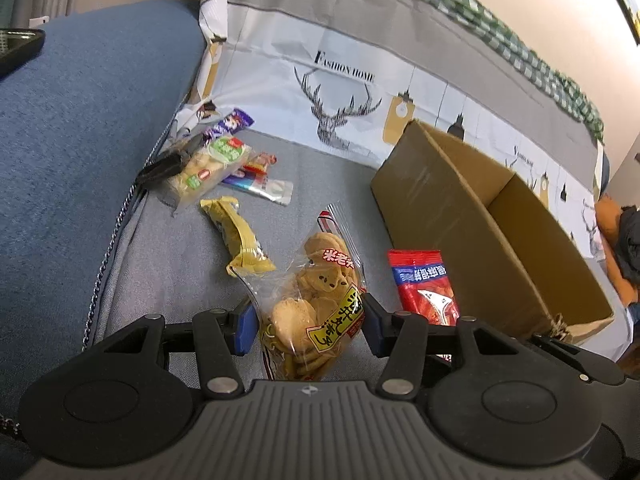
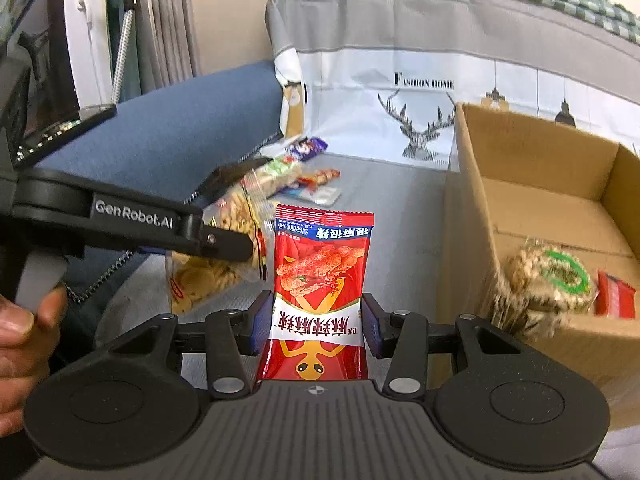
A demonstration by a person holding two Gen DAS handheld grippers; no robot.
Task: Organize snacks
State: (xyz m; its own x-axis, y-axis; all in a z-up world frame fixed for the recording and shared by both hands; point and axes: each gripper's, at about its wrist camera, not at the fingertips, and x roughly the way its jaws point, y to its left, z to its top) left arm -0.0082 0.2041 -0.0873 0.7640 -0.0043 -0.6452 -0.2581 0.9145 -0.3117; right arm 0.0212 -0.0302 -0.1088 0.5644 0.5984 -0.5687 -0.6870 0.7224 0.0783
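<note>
Sofa (image 1: pixel 168 248): grey seat carrying the snacks
Box (image 1: pixel 460 216): open cardboard, right on the seat, holding a round cake pack (image 2: pixel 548 280)
Left gripper (image 1: pixel 308 320): jaws pinching cookie bag (image 1: pixel 316 292)
Right gripper (image 2: pixel 316 320): jaws pinching red packet (image 2: pixel 320 276), just beside the box

A red snack packet (image 2: pixel 320 280) with a blue band, a clear cookie bag (image 1: pixel 312 304) with a yellow label, a yellow wrapper (image 1: pixel 240 236), a brown cardboard box (image 1: pixel 480 216), a blue cushion (image 1: pixel 80 140) and a stag-printed grey-white cover (image 1: pixel 340 92).
</note>
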